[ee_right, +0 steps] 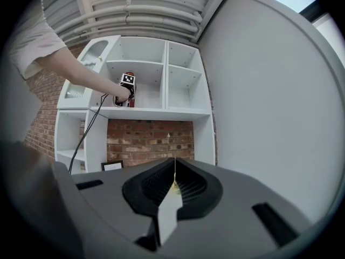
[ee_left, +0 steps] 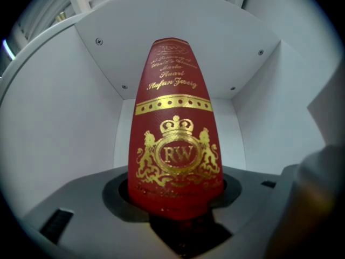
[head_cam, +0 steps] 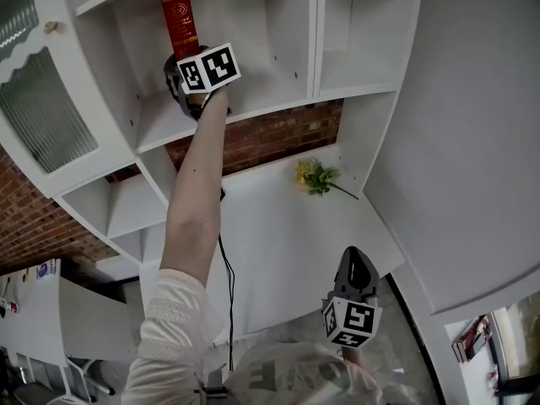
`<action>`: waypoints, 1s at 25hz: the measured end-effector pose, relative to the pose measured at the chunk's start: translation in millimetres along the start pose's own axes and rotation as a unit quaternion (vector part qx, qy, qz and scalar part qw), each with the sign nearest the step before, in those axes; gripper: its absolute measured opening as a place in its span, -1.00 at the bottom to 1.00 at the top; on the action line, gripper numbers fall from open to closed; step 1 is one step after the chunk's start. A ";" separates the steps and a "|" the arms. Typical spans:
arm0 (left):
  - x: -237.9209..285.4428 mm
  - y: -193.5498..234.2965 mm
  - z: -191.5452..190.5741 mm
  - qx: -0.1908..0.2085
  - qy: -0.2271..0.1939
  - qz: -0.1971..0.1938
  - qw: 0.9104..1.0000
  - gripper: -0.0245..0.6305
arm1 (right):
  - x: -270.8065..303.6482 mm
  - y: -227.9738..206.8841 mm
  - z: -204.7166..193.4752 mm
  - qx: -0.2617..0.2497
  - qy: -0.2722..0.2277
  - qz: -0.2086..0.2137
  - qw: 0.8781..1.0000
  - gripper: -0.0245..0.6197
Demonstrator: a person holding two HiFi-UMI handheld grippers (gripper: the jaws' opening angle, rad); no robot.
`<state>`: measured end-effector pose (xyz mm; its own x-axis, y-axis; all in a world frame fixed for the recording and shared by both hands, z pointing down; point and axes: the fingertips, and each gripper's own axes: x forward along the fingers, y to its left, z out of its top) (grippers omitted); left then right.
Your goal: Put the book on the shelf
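A red book [head_cam: 179, 22] with gold print stands upright inside the upper middle compartment of the white shelf unit [head_cam: 253, 108]. My left gripper [head_cam: 184, 74] is shut on its lower end, the arm stretched up to it. In the left gripper view the book's spine [ee_left: 175, 144] rises from between the jaws of the left gripper [ee_left: 175, 201], with the compartment's white walls all round. Whether the book rests on the shelf board is hidden. My right gripper [head_cam: 353, 258] hangs low, away from the shelf, shut with nothing in it [ee_right: 173, 185]. From there the book [ee_right: 131, 100] looks small and far away.
Yellow flowers [head_cam: 314, 176] lie on the white counter below the shelf. A brick wall [head_cam: 270, 137] shows behind the counter. A glass-door cabinet [head_cam: 42, 116] is at the left, and a black cable [head_cam: 228, 277] hangs under my left arm. A plain white wall [ee_right: 269, 101] runs along the right.
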<state>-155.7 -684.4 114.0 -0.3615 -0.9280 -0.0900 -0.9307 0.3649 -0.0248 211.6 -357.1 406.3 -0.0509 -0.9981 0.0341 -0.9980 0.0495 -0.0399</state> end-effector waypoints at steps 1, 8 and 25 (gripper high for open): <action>-0.4 0.6 0.5 -0.002 -0.001 0.000 1.000 -0.16 | -2.4 0.9 2.5 -0.001 -0.003 0.002 1.000 -0.87; -28.4 2.3 11.1 -0.003 -0.035 -0.001 0.999 0.08 | -24.1 10.9 19.8 0.011 -0.020 0.027 0.999 -0.87; -401.6 58.2 -70.3 -0.041 -0.245 -0.163 0.955 -0.88 | -63.4 91.9 98.2 -0.078 -0.149 0.143 0.975 -0.87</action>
<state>-68.7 -295.7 218.7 -0.0019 -0.8381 -0.5455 -0.9978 0.0380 -0.0548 126.9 -292.8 302.4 -0.3387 -0.9076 -0.2480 -0.9392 0.3102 0.1474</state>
